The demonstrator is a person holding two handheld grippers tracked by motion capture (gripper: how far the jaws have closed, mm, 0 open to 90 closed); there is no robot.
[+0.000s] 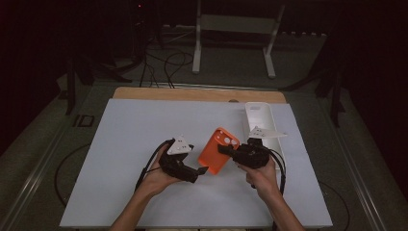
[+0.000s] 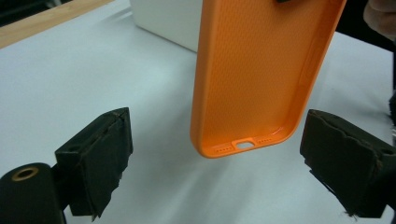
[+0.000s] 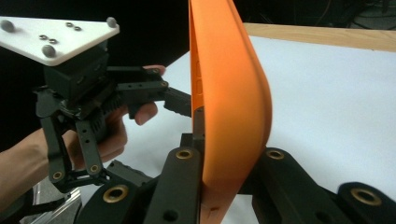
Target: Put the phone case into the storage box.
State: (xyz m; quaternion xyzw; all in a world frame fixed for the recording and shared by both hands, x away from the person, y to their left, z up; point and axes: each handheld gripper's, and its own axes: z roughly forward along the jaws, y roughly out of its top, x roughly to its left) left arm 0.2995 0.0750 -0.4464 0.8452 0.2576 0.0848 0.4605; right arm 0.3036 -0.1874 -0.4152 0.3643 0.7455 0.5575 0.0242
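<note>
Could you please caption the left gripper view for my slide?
Open left tongs flank the bottom of an orange case.

Table open left & front, free passage there. White box blocks far right. Orange phone case, clamped upright in right gripper, hangs betw. left gripper wide jaws, untouched.

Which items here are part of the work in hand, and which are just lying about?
In use:
- orange phone case, clamped by the right gripper
- left gripper, jaws open either side of the case's bottom end

Lying about:
- white tray at the table's right edge
- white stand on the floor beyond the table
</note>
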